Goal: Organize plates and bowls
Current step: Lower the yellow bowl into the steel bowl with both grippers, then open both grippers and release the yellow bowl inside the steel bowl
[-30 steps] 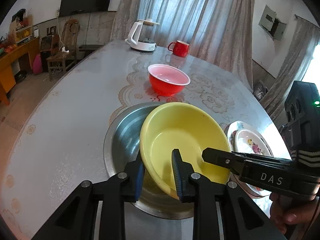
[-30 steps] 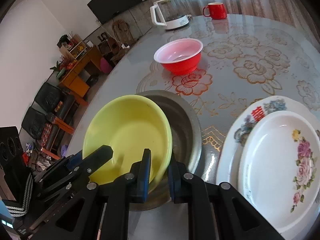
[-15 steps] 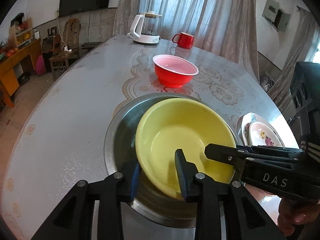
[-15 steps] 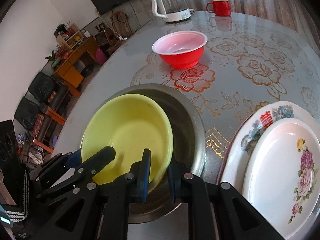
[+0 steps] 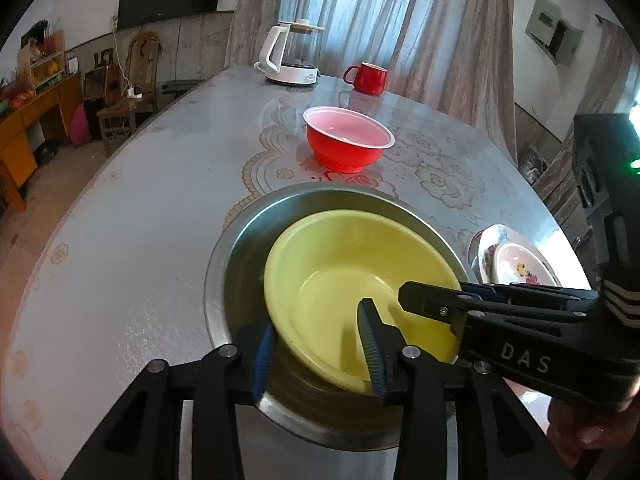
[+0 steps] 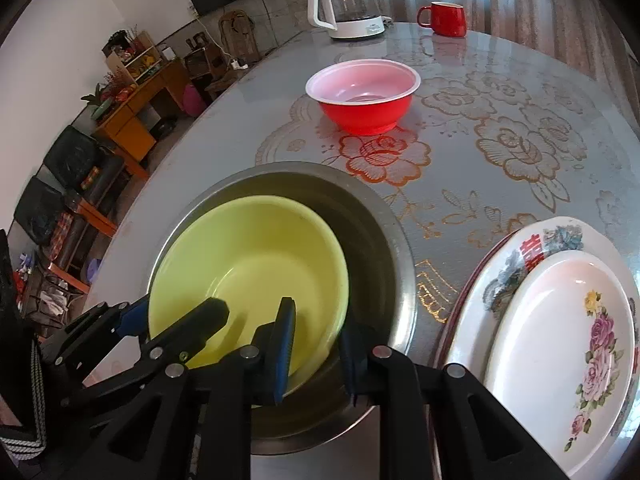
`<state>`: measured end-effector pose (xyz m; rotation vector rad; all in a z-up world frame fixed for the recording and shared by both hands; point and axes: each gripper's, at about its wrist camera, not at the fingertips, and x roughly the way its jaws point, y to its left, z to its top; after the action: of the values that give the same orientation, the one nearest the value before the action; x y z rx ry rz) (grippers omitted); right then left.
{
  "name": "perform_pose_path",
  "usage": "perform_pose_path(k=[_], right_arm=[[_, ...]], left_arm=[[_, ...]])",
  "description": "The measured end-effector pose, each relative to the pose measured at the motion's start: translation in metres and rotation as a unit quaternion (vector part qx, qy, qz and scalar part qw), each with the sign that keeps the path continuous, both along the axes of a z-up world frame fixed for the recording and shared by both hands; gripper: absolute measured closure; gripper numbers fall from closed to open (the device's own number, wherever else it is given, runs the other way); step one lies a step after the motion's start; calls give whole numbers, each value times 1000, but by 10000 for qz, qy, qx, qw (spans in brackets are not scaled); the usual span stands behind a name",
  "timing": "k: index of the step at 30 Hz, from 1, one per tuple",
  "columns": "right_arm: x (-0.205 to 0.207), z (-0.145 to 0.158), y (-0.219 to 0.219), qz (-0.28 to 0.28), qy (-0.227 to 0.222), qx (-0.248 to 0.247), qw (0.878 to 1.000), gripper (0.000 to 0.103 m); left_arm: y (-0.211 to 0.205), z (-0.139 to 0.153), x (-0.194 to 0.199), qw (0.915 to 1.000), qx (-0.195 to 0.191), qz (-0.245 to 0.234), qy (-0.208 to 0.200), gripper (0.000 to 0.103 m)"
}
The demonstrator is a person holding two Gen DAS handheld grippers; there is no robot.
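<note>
Left wrist: left gripper (image 5: 318,354) opening, yellow bowl (image 5: 352,276) settled (released).

"DAS" on right gripper (image 5: 416,312)

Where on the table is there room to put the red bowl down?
Bare table spreads left of the steel basin, and between the red bowl and the kettle. It's crowded nearby: yellow bowl, plates.

Bowl (image 6: 244,264) in basin (image 6: 384,240); plates (image 6: 560,320) right; 2nd bowl (image 6: 364,96) behind.
</note>
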<state>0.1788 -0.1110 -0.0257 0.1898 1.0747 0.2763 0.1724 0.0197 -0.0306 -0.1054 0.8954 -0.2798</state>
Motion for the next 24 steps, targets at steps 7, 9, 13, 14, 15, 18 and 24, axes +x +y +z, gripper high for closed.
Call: perform_pose_path(k=[7,9,13,14,15,18,24], right_arm=[[-2,5,-7,-151,-67,150,9998,82],[-4,8,-10,-198,-115,189,9996,82],[-8,10,-13,-230,-110,276,9993,81],[-9,10,-14,-220,-111,287,9993,81],[-11,10,-14,-222,-117,291,9993,81],[-12,10,-16,-240,-121,324,9991,81],[-14,10,-18,-250,-147,430,9987,81]], left_arm=[[8,11,-4,9997,-201,70,-78,36],[8,13,-5,9996,-231,108,-107,33],[9,12,-8,9991,-386,121,-115,32],[9,11,-8,9991,-402,108,-111,32],[9,11,-8,9990,-408,101,-115,32],[7,11,-9,9992,-370,104,-143,32],[1,15,-14,9994,-138,96,-295,32]])
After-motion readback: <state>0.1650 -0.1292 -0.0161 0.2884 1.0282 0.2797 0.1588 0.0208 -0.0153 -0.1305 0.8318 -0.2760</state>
